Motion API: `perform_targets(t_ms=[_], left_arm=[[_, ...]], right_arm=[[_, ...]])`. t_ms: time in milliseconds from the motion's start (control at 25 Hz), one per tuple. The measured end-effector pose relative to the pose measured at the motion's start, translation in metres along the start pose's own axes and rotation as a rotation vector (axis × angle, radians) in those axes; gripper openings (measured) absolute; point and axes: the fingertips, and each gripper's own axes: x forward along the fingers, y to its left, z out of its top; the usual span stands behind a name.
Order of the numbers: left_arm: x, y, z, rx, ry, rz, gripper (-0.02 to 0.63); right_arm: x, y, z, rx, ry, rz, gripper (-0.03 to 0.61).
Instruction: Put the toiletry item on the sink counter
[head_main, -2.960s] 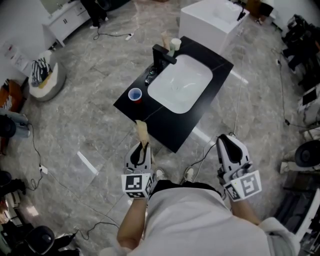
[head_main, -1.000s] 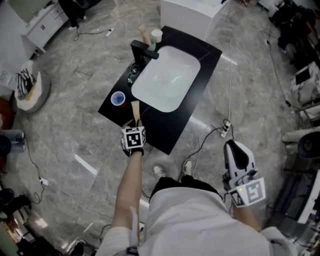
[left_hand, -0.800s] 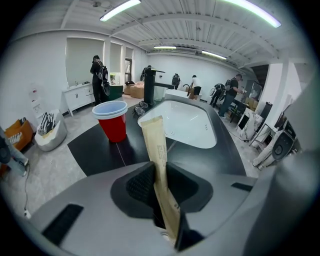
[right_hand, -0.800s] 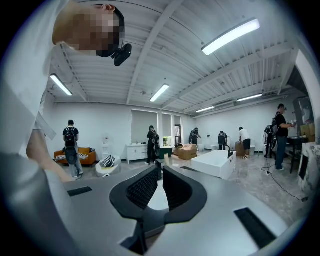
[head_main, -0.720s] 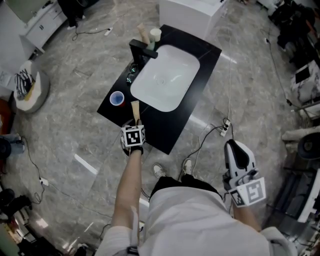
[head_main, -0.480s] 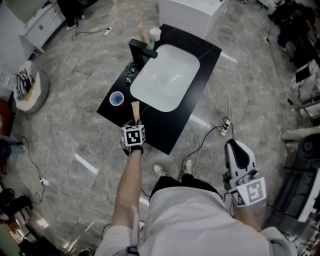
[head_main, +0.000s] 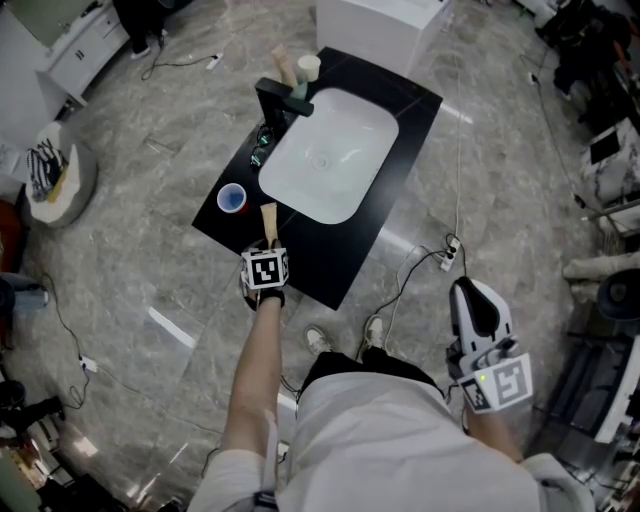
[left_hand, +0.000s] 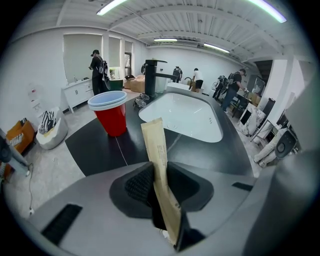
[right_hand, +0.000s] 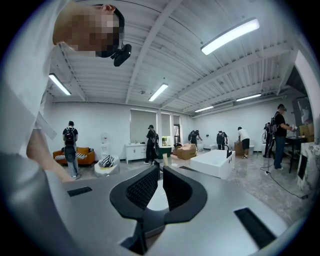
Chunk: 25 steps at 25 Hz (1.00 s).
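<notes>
A tan paper sachet (left_hand: 156, 150) stands upright between the pads of my left gripper (left_hand: 159, 171). Its top pokes out over the black sink counter (left_hand: 100, 147). The jaws have just been opening a little, and the sachet still sits between them, touched by both pads. In the head view my left gripper (head_main: 268, 242) hovers at the near left part of the counter (head_main: 335, 255) with the sachet (head_main: 268, 220) pointing at the white basin (head_main: 325, 150). My right gripper (head_main: 476, 308) hangs back beside the person's body. Its jaws stand a narrow gap apart and hold nothing (right_hand: 161, 186).
A red cup (head_main: 232, 199) stands on the counter just left of the sachet. A black faucet (head_main: 282, 98), a pale cup (head_main: 308, 67) and a tan item (head_main: 283, 62) are at the far end. A white tub (head_main: 380, 20) lies beyond, and cables (head_main: 420, 268) cross the floor.
Since three seconds ago my left arm has stretched forward, carrying the sachet over the counter's near left part. In the last second it has hardly moved. The right gripper has stayed put.
</notes>
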Motion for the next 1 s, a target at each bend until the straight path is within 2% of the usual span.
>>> perform_targets(t_ms=[280, 1000], left_arm=[[0.003, 0.0, -0.006, -0.017, 0.022, -0.002, 0.135], [-0.011, 0.0, 0.01, -0.05, -0.049, -0.006, 0.156]], right_arm=[[0.002, -0.001, 0.003, -0.005, -0.005, 0.006, 0.054], [0.007, 0.002, 0.005, 0.002, -0.02, 0.041, 0.054]])
